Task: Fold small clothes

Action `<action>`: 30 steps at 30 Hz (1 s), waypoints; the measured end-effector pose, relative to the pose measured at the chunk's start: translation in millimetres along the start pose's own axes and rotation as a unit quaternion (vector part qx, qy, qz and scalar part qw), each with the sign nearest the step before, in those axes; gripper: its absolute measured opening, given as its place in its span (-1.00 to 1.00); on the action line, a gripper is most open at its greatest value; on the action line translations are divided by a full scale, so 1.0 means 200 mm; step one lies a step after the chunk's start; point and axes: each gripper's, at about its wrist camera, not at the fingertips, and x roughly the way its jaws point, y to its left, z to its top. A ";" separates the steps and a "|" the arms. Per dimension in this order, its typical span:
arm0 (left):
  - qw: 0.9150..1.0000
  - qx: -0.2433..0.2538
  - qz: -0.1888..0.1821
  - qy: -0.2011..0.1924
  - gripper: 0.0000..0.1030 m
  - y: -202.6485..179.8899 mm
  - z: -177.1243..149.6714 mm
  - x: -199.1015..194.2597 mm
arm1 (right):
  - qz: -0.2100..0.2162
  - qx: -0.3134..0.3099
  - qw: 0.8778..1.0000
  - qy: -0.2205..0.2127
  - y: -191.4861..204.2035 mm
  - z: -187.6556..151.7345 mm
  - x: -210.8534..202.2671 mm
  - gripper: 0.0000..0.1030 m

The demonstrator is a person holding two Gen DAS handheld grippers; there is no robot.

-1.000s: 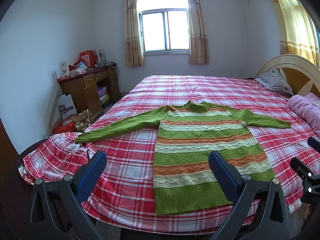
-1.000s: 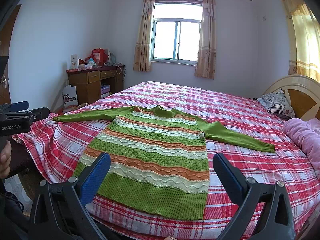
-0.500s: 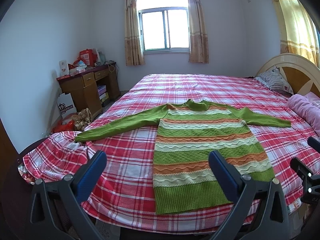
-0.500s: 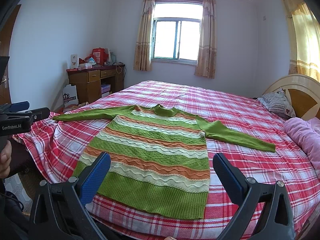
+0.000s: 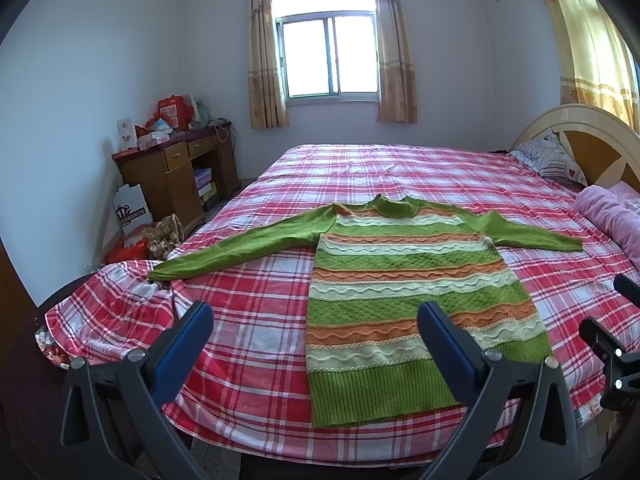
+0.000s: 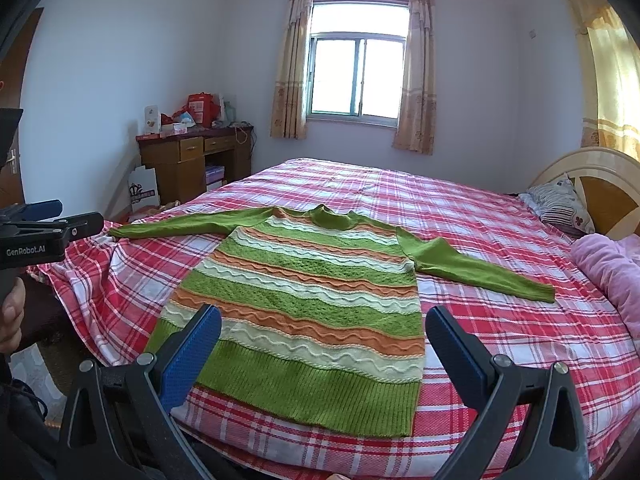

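A green sweater (image 5: 400,280) with orange and cream wavy stripes lies flat, front up, on the red plaid bed (image 5: 260,320), both sleeves spread out sideways and the hem toward me. It also shows in the right wrist view (image 6: 312,300). My left gripper (image 5: 314,340) is open and empty, held above the bed's near edge, left of the hem. My right gripper (image 6: 322,344) is open and empty, above the hem. The left gripper (image 6: 36,232) shows at the left edge of the right wrist view.
A wooden desk (image 5: 172,176) with boxes and bags stands at the left wall. A headboard (image 5: 592,136), a pillow (image 5: 552,156) and a pink blanket (image 5: 612,216) are at the right. A curtained window (image 5: 330,56) is at the far wall.
Both views have shifted very slightly; the sweater and both open grippers stay as they were.
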 end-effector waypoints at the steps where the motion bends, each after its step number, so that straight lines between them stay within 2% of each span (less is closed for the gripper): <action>1: 1.000 0.000 0.000 0.000 1.00 0.00 0.00 0.00 | 0.000 0.000 1.000 0.001 0.00 0.00 0.00 0.98; 6: 1.000 0.000 -0.001 0.009 1.00 0.01 -0.01 0.05 | 0.003 0.005 1.000 0.002 -0.02 -0.01 0.03 0.98; 9: 1.000 -0.002 -0.001 0.016 1.00 0.02 -0.01 0.08 | 0.051 0.054 0.997 -0.009 -0.09 -0.02 0.05 0.98; 12: 0.999 -0.003 -0.012 0.030 1.00 0.02 -0.02 0.14 | 0.070 0.080 0.994 -0.020 -0.13 -0.03 0.07 0.98; 14: 0.999 0.000 -0.015 0.040 1.00 0.01 -0.02 0.18 | 0.061 0.080 0.995 -0.022 -0.15 -0.05 0.10 0.98; 18: 0.998 0.010 -0.018 0.059 1.00 -0.03 -0.03 0.29 | 0.032 0.061 0.997 0.036 -0.17 -0.09 0.24 0.98; 22: 0.997 0.030 -0.019 0.076 1.00 -0.09 -0.02 0.43 | 0.019 0.059 0.995 0.073 -0.25 -0.15 0.38 0.98; 26: 0.993 0.058 -0.007 0.107 1.00 -0.14 -0.03 0.64 | -0.011 0.085 0.992 0.090 -0.43 -0.19 0.50 0.98; 30: 0.991 0.056 -0.004 0.124 1.00 -0.17 0.00 0.80 | -0.039 0.149 0.981 0.117 -0.73 -0.21 0.63 0.98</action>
